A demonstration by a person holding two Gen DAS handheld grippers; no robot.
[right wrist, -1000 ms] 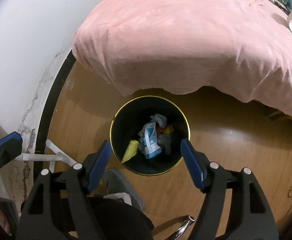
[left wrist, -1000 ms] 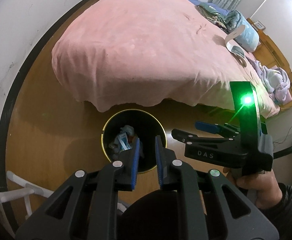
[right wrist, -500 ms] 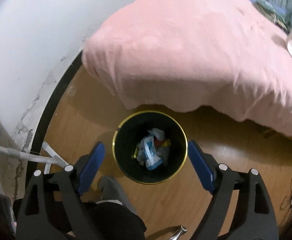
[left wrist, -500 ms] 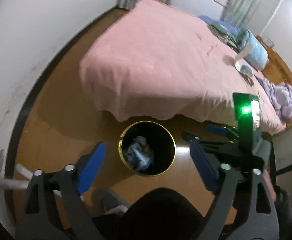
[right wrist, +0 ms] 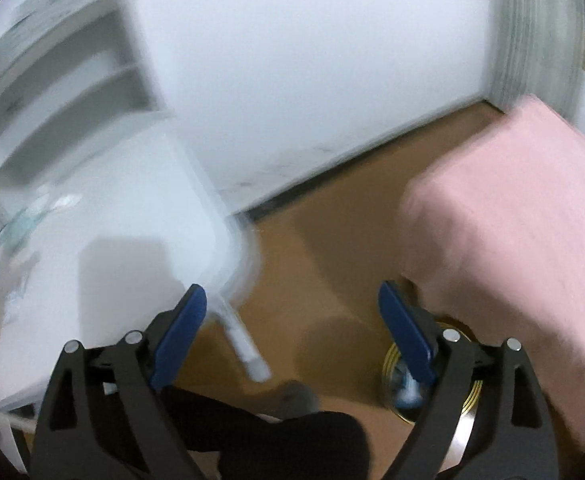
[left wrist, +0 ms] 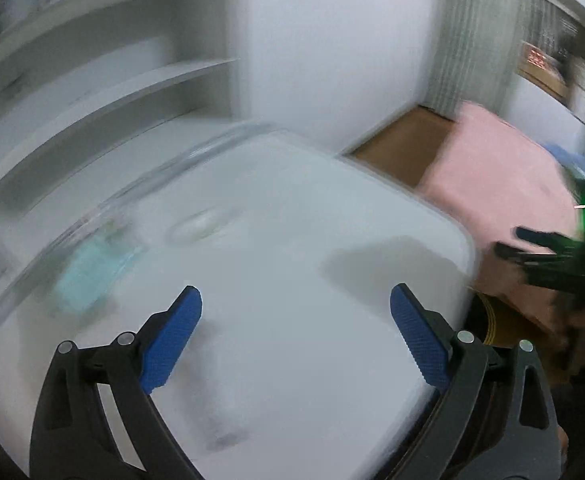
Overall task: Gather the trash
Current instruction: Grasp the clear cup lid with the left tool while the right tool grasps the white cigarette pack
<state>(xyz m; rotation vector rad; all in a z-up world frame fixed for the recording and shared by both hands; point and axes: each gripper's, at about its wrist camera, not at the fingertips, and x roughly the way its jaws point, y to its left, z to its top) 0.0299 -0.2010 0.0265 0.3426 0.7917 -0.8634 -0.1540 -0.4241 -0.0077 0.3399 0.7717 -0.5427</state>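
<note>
The left hand-held gripper [left wrist: 295, 328] is hovering released and empty over the white desk [left wrist: 292, 248]. The right hand-held gripper [right wrist: 292, 320] is gaping empty above the floor [right wrist: 312, 248], the trash bin [right wrist: 404, 396] sitting near right beside the pink bed [right wrist: 512, 220].

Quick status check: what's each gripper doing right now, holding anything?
Left gripper: jaws wide open, holding nothing, above the white table.
Right gripper: jaws wide open, holding nothing.

My right gripper [right wrist: 292, 312] is wide open, holding nothing, over wood floor [right wrist: 332, 216]. White surface [right wrist: 92, 240] on its left, pink bed [right wrist: 512, 208] right, gold-rimmed bin [right wrist: 396, 400] behind right finger. Heavy blur.
</note>
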